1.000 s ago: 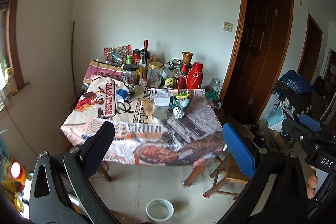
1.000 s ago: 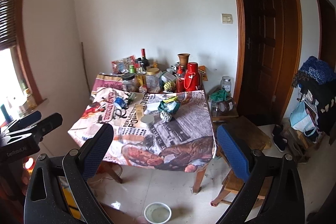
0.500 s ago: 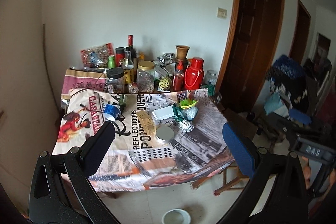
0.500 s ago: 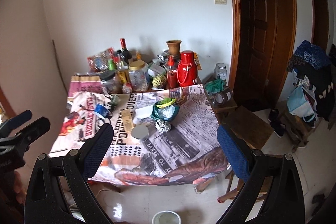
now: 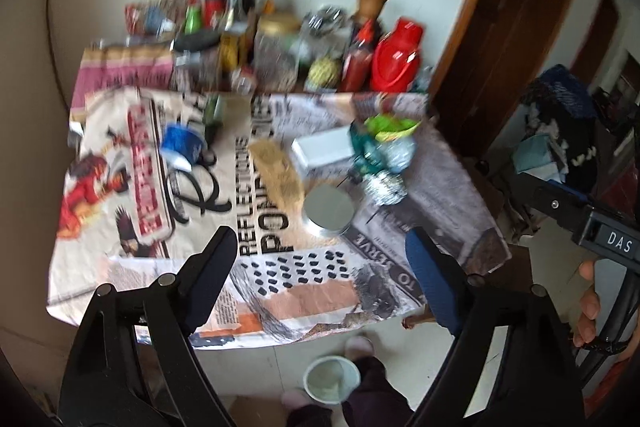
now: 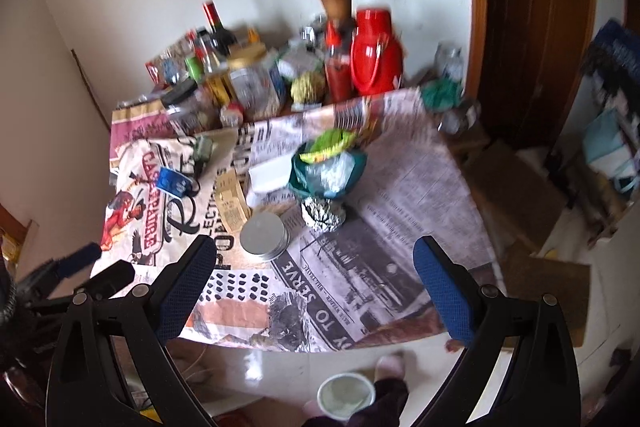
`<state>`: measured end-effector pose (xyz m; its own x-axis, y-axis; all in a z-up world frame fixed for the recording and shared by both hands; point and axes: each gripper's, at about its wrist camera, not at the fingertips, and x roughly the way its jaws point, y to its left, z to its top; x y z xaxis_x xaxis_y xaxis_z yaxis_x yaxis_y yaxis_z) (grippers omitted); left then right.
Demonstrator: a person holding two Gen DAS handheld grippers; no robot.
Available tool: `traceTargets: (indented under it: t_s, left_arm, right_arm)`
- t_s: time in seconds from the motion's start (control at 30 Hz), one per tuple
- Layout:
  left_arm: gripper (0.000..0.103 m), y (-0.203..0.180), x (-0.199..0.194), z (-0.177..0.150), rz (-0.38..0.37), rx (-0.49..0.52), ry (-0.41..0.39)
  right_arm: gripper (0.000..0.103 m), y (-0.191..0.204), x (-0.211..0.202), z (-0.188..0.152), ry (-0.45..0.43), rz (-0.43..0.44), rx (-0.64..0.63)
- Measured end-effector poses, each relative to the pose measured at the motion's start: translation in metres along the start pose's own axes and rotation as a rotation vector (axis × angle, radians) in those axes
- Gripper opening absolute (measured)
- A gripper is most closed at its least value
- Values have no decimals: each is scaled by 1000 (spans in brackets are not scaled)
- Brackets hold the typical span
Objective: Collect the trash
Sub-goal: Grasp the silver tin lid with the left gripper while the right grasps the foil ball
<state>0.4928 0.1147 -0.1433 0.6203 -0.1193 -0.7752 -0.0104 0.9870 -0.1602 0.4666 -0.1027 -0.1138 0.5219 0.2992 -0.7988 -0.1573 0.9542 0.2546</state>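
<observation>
A table with a newspaper-print cloth (image 5: 304, 279) (image 6: 360, 267) carries loose trash: a crumpled foil ball (image 5: 382, 187) (image 6: 322, 213), a green bag of wrappers (image 5: 380, 139) (image 6: 328, 163), a white box (image 5: 322, 149) (image 6: 268, 173), a round metal lid (image 5: 328, 209) (image 6: 264, 237), a tan paper strip (image 5: 276, 175) (image 6: 232, 201) and a blue wrapper (image 5: 182, 143) (image 6: 172, 183). My left gripper (image 5: 320, 267) is open and empty above the table's near edge. My right gripper (image 6: 312, 279) is open and empty, also over the near edge.
Bottles, jars and a red thermos (image 5: 396, 61) (image 6: 374, 51) crowd the back of the table by the wall. A white bowl (image 5: 330, 381) (image 6: 346, 395) sits on the floor by the person's slippers. A wooden door (image 6: 532, 7) and piled belongings stand to the right.
Both grippers have moved forward and tilted down toward the table, which now fills the views. Both stay open and empty.
</observation>
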Motion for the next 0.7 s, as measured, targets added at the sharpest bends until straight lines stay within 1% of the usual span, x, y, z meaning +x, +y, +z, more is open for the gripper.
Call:
traceTargets:
  t_s: [0.1,0.23,0.33,0.47,0.57,0.63,0.67,0.7]
  left_arm:
    - [86,5,33,3,7,-58,61]
    - [86,5,74,7,43,-106,138]
    - [87,2,105,8,64,-129,190]
    - [86,-2,141,5,86,-161,267]
    - [86,-9,159,3,95,-173,301]
    - [86,-14,170,2,102,-177,320]
    - [87,-16,175,2,106,-178,326]
    - [87,-17,180,2,113,-180,332]
  right_arm:
    - [98,-10,38,10,77,20,11]
    - [98,-29,92,23,198,69,26]
    - [94,-35,116,28,255,84,3]
    - [85,-36,151,34,335,127,-42]
    - [78,-36,176,36,395,163,-59]
    - [77,-38,190,37,421,183,-66]
    - [74,-38,194,38,430,190,-68]
    - [67,-39,198,38,441,200,-70]
